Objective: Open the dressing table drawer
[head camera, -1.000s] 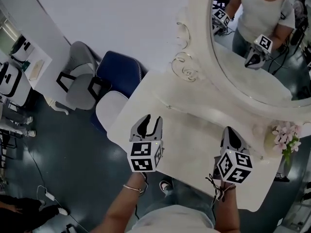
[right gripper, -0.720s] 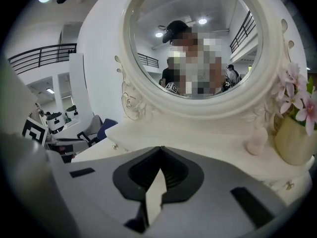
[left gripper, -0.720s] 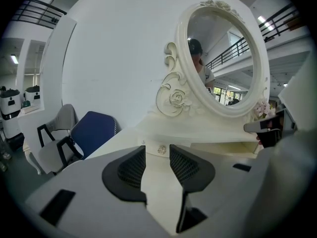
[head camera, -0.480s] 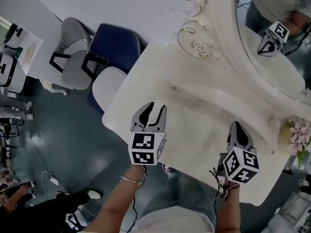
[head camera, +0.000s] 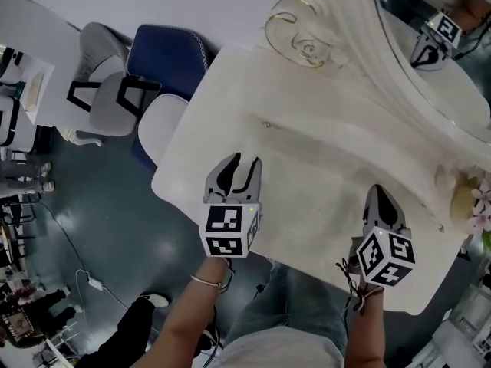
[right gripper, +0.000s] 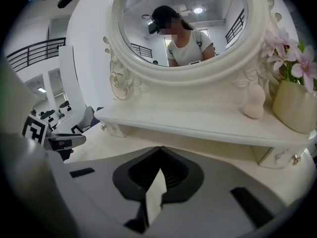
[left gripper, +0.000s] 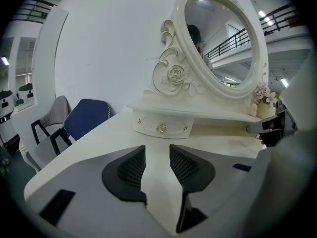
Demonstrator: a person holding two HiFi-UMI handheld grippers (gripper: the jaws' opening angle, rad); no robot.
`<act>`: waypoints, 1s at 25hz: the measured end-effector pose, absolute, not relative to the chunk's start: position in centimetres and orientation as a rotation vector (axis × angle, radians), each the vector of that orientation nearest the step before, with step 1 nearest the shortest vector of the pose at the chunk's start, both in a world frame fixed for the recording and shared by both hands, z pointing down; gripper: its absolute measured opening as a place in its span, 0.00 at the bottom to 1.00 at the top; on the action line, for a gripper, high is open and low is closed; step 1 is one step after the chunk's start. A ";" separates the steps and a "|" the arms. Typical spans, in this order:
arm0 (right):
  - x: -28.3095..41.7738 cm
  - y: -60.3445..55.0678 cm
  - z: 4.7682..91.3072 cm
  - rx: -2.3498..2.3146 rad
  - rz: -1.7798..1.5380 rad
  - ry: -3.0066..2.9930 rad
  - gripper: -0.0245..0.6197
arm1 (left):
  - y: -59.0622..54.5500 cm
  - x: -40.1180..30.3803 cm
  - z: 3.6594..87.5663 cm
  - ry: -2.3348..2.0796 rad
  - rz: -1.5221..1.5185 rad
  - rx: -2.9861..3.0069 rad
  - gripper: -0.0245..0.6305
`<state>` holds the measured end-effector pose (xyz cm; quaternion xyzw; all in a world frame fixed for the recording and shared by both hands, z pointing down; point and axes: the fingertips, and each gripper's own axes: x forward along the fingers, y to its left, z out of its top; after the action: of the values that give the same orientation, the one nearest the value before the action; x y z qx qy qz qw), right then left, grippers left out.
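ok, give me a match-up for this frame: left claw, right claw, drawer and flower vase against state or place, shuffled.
Things:
1. left claw
2. right claw
3. drawer
4. flower vase

States or places:
A. on the shelf, beside the mirror
B. jaws together, nothing between them
C. jaws apart, nothing between them
D. closed, under the shelf

Pairs: 1-C, 2-B, 3-D, 4-A
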<state>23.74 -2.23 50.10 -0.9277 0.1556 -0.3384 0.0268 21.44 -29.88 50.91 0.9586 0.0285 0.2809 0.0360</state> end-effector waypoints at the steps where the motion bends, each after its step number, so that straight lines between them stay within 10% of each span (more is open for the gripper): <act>1: 23.7 -2.1 50.2 -2.865 -1.049 0.478 0.05 | -29.9 21.5 51.0 0.089 0.866 2.947 0.27; 25: 24.2 -2.4 52.5 -2.786 -1.097 0.424 0.05 | -28.9 26.6 52.7 0.187 0.951 3.001 0.27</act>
<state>24.21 -2.37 52.47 -0.9198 0.1398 -0.3620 0.0587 26.59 -28.94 52.70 0.9516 0.0592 0.3014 -0.0061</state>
